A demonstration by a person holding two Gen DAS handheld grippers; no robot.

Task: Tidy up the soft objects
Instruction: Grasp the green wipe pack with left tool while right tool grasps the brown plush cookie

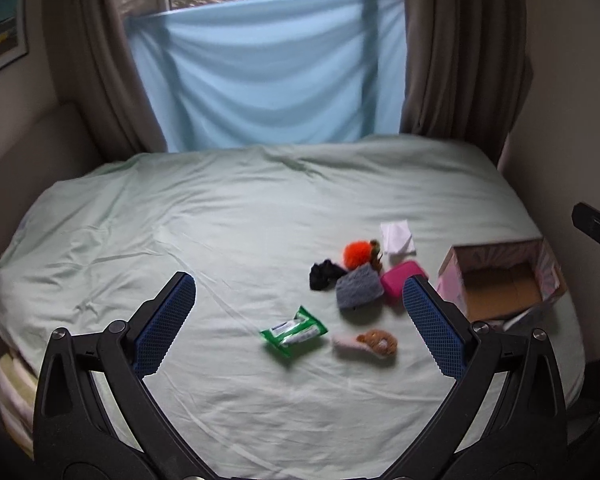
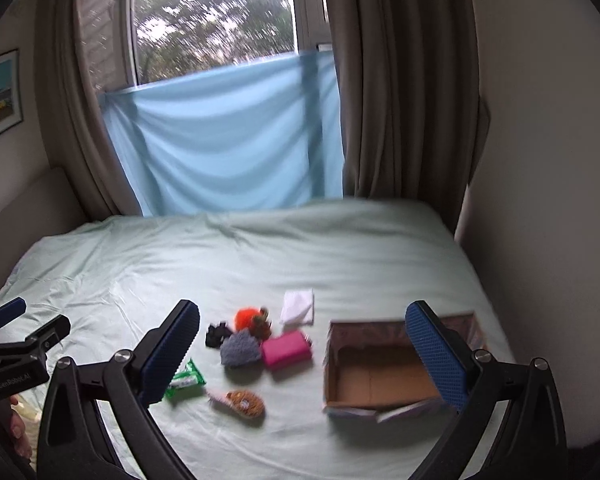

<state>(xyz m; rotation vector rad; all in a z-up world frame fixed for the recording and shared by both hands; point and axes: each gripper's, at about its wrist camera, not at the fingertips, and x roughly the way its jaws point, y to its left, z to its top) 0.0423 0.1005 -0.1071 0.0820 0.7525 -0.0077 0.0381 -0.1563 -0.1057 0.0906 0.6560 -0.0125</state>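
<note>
Left gripper and right gripper: jaws spread wide, holding nothing, above the bed. Soft items cluster around the grey knit. The open box sits at their 3 o'clock.

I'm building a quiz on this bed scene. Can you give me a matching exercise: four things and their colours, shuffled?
Things:
1. pompom
2. wipes packet
3. pouch
4. folded cloth

Colours:
A. white
B. pink
C. orange
D. green

Pairs: 1-C, 2-D, 3-B, 4-A
</note>
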